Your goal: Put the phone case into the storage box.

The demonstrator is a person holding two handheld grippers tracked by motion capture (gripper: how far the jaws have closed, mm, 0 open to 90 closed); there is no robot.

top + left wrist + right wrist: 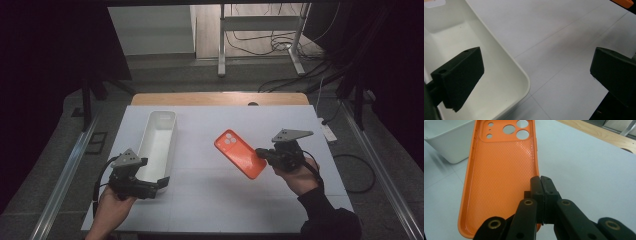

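Note:
An orange phone case [239,152] is lifted a little off the white table sheet [210,200], right of centre, inner side up. My right gripper [261,153] is shut on its long side edge. The right gripper view shows the pinched jaws [541,180] on the rim of the phone case [501,177], camera holes at the far end. A long white bin [159,142] lies left of centre. My left gripper [162,184] stands open at its near end. In the left gripper view [536,62] one jaw is inside the bin [524,77] and the other is outside over the sheet.
The wooden table edge [220,98] runs along the far side of the sheet. A white power strip [328,131] and cables lie on the floor to the right. Metal rails [65,170] flank the table. The phone case's corner [624,2] and the bin [446,142] also show.

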